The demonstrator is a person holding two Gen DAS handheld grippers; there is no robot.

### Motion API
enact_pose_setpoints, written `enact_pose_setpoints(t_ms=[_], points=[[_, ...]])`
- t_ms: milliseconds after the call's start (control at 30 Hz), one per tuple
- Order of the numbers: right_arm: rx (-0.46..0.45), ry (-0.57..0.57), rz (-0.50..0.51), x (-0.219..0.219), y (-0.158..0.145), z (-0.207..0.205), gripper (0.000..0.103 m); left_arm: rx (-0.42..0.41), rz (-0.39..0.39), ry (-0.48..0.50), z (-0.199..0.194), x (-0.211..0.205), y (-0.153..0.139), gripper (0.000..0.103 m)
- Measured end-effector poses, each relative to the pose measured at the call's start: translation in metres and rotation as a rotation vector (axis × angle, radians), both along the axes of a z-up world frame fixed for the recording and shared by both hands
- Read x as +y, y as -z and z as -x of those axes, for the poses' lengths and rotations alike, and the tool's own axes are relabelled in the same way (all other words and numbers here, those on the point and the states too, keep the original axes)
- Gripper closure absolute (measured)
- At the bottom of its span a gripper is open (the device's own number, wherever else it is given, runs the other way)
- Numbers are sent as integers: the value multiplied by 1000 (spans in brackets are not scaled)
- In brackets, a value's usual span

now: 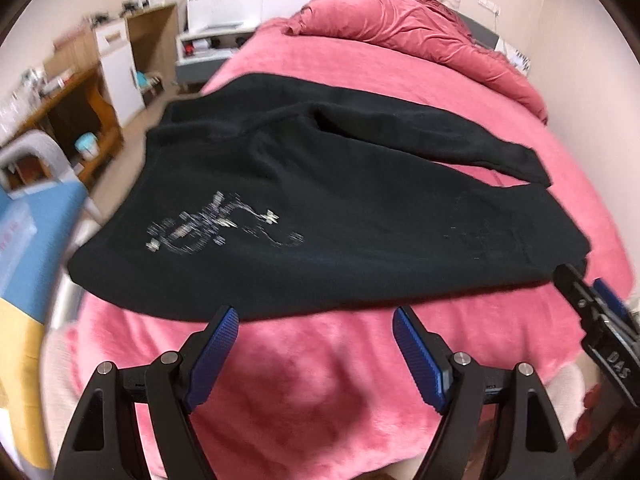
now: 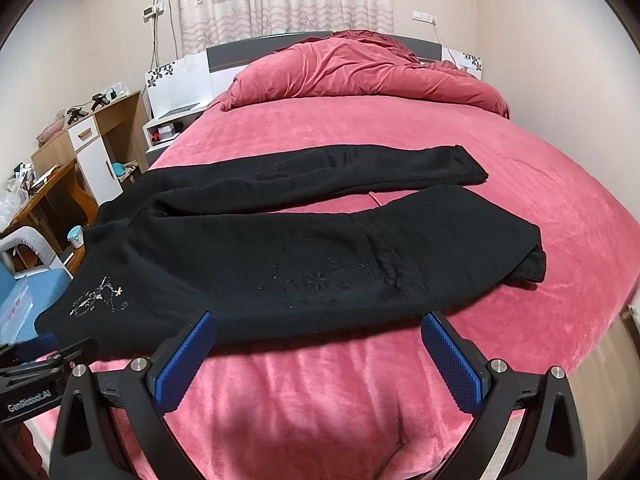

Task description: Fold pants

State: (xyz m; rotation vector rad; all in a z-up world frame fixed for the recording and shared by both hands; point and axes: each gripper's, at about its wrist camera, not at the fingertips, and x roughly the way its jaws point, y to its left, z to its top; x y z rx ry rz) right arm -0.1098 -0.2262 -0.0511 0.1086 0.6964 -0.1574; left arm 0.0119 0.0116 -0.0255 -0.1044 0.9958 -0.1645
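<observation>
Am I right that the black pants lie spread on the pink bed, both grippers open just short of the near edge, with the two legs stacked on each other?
Not stacked. The right wrist view shows the pants with legs apart, pink bed showing between them. The left gripper and right gripper are open as you said.

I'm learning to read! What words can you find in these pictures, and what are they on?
"GenRobot.AI": on the black left gripper, seen from the right wrist.
"DAS": on the black right gripper, seen from the left wrist.
Red marks on the clear plastic box: too blurred to read.
</observation>
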Motion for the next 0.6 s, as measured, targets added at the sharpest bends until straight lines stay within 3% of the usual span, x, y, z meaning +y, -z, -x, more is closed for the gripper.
enact_pose_setpoints(t_ms=[133,167,300,400,600], points=[[21,11,-22,-12,4,-3,0,26,249,-7,-1,14,8,22],[31,15,-38,-17,5,-4,0,43,275,-20,-2,18,11,22],[64,30,-99,-40,14,-6,0,119,298,-93,-5,31,23,25],[81,46,-153,-62,22,-5,0,131,313,-152,-4,43,31,26],[72,143,-354,-138,31,-5,0,216,335,-251,-8,69,47,26]])
